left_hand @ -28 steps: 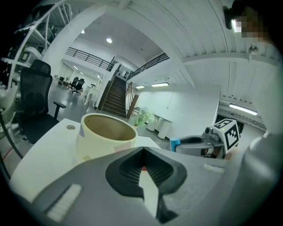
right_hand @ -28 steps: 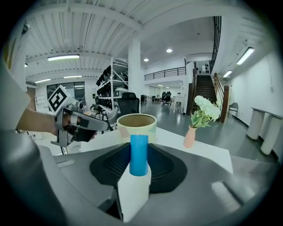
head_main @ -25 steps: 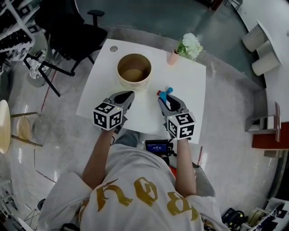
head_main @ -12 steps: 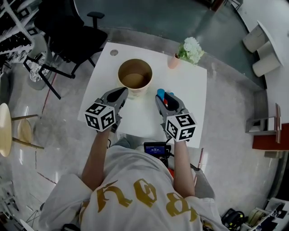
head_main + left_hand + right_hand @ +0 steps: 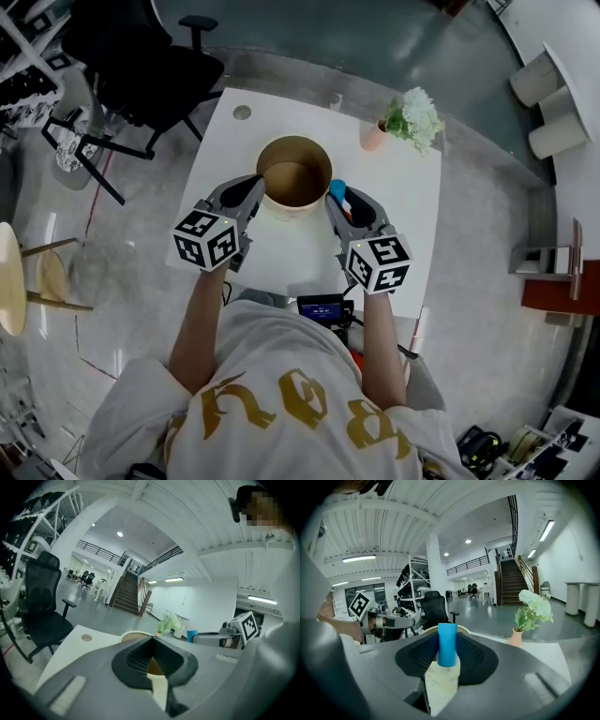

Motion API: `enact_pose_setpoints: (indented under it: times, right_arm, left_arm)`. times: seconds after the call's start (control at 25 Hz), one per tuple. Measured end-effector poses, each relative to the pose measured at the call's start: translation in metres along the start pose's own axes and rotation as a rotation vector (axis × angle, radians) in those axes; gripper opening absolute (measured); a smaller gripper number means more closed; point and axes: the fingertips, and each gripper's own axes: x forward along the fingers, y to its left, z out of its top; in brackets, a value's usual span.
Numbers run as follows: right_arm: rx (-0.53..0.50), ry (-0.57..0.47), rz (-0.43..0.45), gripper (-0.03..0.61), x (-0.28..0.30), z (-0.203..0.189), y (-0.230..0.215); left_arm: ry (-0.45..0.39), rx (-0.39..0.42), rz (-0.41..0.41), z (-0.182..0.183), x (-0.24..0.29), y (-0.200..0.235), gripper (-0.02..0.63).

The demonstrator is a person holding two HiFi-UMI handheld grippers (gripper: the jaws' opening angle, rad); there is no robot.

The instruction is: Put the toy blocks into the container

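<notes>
A tan round container (image 5: pixel 293 142) stands open on the white table (image 5: pixel 394 225). My right gripper (image 5: pixel 340 200) is shut on a blue cylinder block (image 5: pixel 337 187), held upright just off the container's right rim; a bit of red shows beside it. In the right gripper view the blue block (image 5: pixel 447 644) stands between the pads of the right gripper (image 5: pixel 447 663), with the container's rim (image 5: pixel 464 629) behind it. My left gripper (image 5: pixel 250 189) is shut and empty at the container's left side. In the left gripper view, that gripper (image 5: pixel 153 654) looks toward the container (image 5: pixel 133 634).
A pink vase (image 5: pixel 374 137) with white flowers (image 5: pixel 417 117) stands at the table's back right. A round cable hole (image 5: pixel 242 112) is at the back left. A black office chair (image 5: pixel 155 70) is beyond the left edge, and a round stool (image 5: pixel 11 277) at far left.
Both grippers have moved forward to either side of the container. The blue block now sits at the container's right rim. Neither gripper's jaws have changed.
</notes>
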Motion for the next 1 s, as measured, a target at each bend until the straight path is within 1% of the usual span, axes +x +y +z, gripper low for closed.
enact_pose_setpoints:
  times: [0.2, 0.64, 0.8, 1.0]
  right_arm:
    - [-0.021, 0.018, -0.009, 0.153, 0.026, 0.007, 0.001]
    - [-0.068, 0.08, -0.046, 0.155, 0.066, 0.001, 0.005]
    - [-0.068, 0.096, -0.058, 0.155, 0.07, -0.003, 0.005]
    - [-0.078, 0.112, -0.073, 0.155, 0.074, -0.006, 0.005]
  left_arm:
    - [0.028, 0.015, -0.03, 0.003, 0.011, 0.019, 0.0]
    - [0.049, -0.033, -0.084, -0.001, 0.023, 0.048, 0.0]
    - [0.052, -0.053, -0.098, -0.002, 0.026, 0.053, 0.0]
    - [0.062, -0.047, -0.126, -0.003, 0.031, 0.052, 0.0]
